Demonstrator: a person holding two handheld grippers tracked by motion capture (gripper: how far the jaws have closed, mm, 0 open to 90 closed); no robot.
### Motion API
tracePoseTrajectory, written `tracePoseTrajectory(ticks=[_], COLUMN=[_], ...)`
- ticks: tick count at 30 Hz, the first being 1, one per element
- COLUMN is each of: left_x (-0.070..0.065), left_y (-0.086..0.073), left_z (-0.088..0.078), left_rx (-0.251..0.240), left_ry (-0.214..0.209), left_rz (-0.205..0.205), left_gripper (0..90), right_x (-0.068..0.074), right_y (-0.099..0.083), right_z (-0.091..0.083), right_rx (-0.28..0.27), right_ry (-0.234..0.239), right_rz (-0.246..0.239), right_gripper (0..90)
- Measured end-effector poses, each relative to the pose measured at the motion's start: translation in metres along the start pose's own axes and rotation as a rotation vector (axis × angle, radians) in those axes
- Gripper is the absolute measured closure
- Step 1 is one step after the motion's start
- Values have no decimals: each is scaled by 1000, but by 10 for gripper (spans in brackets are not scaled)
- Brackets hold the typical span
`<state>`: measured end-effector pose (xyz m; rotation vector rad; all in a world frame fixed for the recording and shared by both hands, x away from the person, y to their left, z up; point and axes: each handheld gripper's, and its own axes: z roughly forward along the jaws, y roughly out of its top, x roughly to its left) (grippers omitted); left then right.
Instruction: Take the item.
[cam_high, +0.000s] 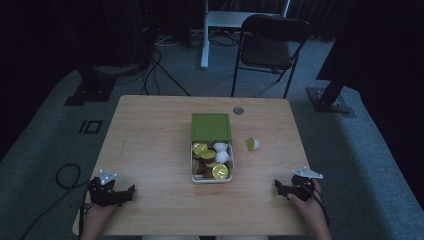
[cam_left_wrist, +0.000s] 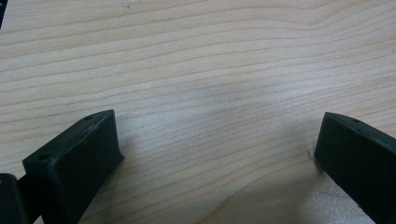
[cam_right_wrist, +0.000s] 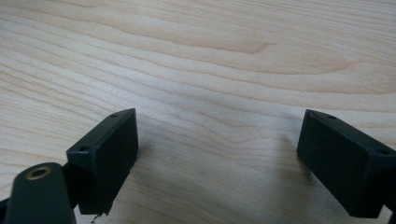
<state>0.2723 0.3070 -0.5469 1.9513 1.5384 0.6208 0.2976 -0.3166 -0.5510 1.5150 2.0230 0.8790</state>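
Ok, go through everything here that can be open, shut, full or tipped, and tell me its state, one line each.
left gripper: open, empty, at the table's near left corner.
right gripper: open, empty, at the near right corner.
box: open, holding capsules.
green lid: back, flat behind the box.
loose capsule: on its side, right of the box.
folding chair: unfolded, empty.

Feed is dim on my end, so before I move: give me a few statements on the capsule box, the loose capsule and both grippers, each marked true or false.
1. The box is open, its green lid lying back. True.
2. One loose capsule lies on the table on the left gripper's side of the box. False: it lies on the right gripper's side.
3. The left gripper is shut on a capsule. False: its jaws are open over bare wood.
4. The right gripper is open, holding nothing. True.
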Motion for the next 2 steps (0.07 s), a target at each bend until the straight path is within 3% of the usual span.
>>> tracePoseTrajectory(ticks=[2], left_x=[0], left_y=[0], left_z=[0], left_rx=[0], left_ry=[0], left_rz=[0], left_gripper=[3], right_x=[0], right_y=[0], right_z=[0], right_rx=[0], right_ry=[0], right_rz=[0], right_gripper=[122])
